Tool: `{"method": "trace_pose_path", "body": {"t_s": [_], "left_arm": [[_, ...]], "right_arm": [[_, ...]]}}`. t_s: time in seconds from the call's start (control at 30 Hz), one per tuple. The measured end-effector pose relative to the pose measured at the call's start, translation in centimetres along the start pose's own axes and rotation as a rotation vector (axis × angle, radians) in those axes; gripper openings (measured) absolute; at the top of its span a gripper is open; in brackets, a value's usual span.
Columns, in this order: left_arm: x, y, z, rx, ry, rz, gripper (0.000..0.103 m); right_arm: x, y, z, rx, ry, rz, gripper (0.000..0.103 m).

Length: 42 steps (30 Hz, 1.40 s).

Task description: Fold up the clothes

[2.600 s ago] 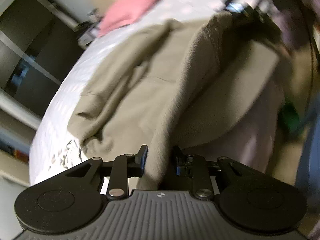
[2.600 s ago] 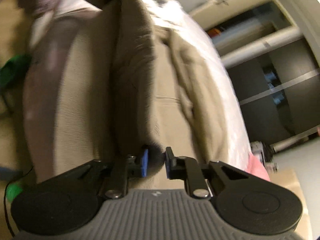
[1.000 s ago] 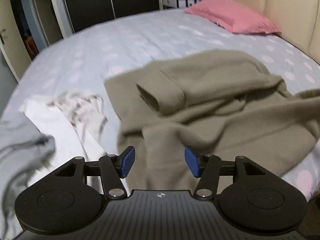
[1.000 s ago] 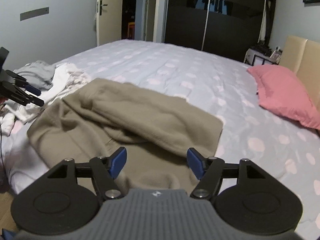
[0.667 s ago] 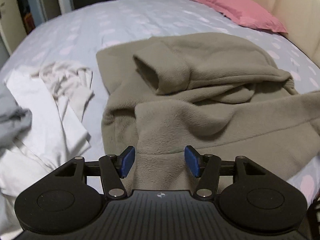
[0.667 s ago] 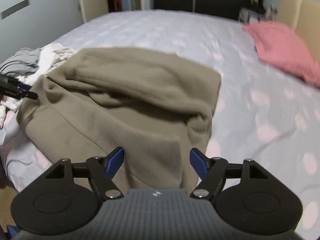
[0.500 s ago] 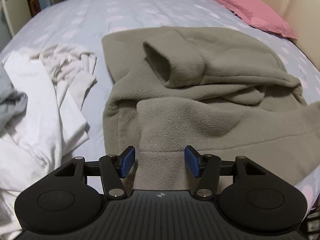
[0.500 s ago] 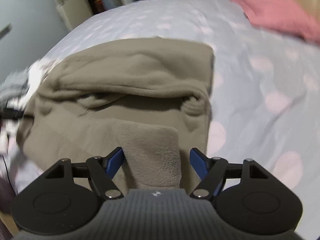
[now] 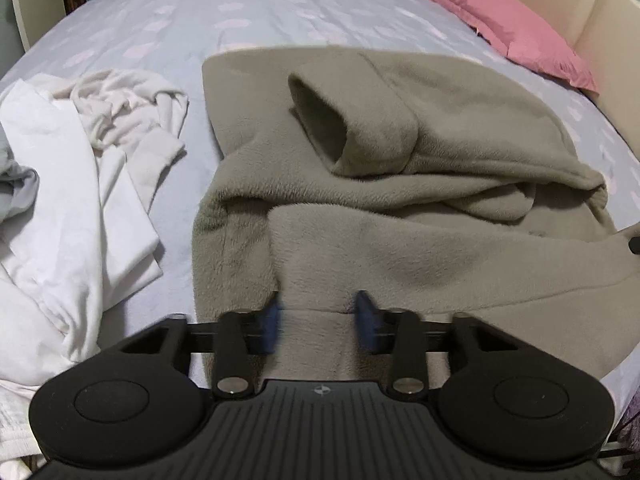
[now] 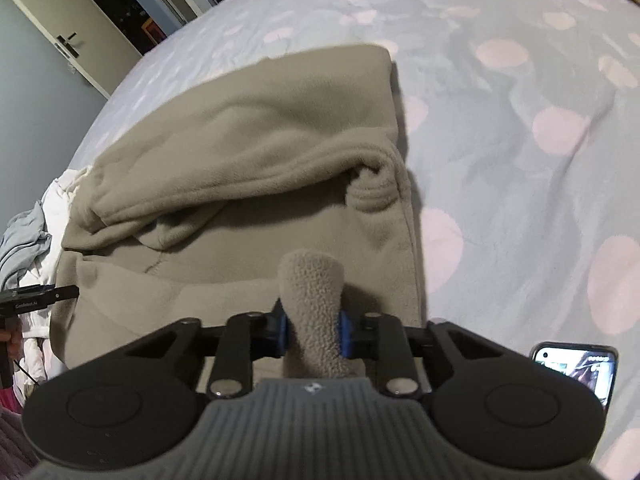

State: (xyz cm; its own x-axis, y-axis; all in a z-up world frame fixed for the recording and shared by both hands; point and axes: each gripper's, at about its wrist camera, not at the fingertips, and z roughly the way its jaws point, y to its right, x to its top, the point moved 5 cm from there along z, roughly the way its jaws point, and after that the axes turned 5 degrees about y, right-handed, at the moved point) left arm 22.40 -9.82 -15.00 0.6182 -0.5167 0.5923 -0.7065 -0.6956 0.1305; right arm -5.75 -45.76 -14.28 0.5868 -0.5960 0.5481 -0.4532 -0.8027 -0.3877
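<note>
Fleece robe (image 9: 400, 208), the taupe fuzzy one, is lying rumpled near the bed's front edge, and both grippers are working its near hem. Right gripper (image 10: 312, 330) is closing, blue pads already pinching a bunched fold of fleece that's poking up between them at 12 o'clock. Left gripper (image 9: 318, 318) is closing too, pads blurry, with the hem sitting between them, but they aren't pressing it yet as far as I can see. Further out, a sleeve cuff (image 9: 340, 132) is gaping open on top of the pile. White clothes (image 9: 80, 184) are heaped at 9 o'clock, a phone (image 10: 576, 368) is glowing at 3 o'clock in the right view, and a pink pillow (image 9: 508, 32) is sitting way back at 1 o'clock on the spotted sheet (image 9: 240, 12).
</note>
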Motion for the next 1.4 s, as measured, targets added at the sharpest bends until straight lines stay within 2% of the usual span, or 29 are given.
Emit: {"method": "trace_pose_path", "body": {"t_s": [0.07, 0.17, 0.33, 0.53, 0.63, 0.7, 0.97, 1.2, 1.4], "left_arm": [[0.3, -0.1, -1.0, -0.019, 0.030, -0.040, 0.018], [0.5, -0.7, -3.2, -0.036, 0.092, -0.099, 0.016], [1.0, -0.4, -8.4, -0.035, 0.233, -0.120, 0.015], [2.7, 1.0, -16.2, -0.019, 0.449, -0.085, 0.015], [4.6, 1.9, -18.8, -0.001, 0.525, -0.030, 0.015], [6.3, 2.0, -19.5, 0.014, 0.541, 0.006, 0.015], [13.5, 2.2, -17.1, 0.075, 0.548, 0.119, 0.015], [18.3, 1.2, -11.1, 0.111, 0.546, 0.146, 0.015], [21.1, -0.8, -4.0, 0.135, 0.494, 0.151, 0.015]], "right_arm": [[0.3, -0.5, -1.0, 0.006, 0.035, -0.014, 0.020], [1.0, -1.3, -3.0, 0.028, 0.101, -0.019, 0.019], [2.1, -3.6, -6.6, 0.050, 0.222, -0.071, 0.018], [3.5, -6.8, -12.7, 0.081, 0.431, -0.149, 0.018], [5.2, -8.8, -15.2, 0.065, 0.523, -0.233, 0.017], [6.6, -10.0, -15.9, 0.048, 0.553, -0.288, 0.018], [14.1, -11.8, -13.7, -0.023, 0.600, -0.387, 0.018], [20.0, -11.3, -7.1, -0.101, 0.626, -0.401, 0.018], [24.6, -9.8, 1.1, -0.145, 0.586, -0.392, 0.017]]}}
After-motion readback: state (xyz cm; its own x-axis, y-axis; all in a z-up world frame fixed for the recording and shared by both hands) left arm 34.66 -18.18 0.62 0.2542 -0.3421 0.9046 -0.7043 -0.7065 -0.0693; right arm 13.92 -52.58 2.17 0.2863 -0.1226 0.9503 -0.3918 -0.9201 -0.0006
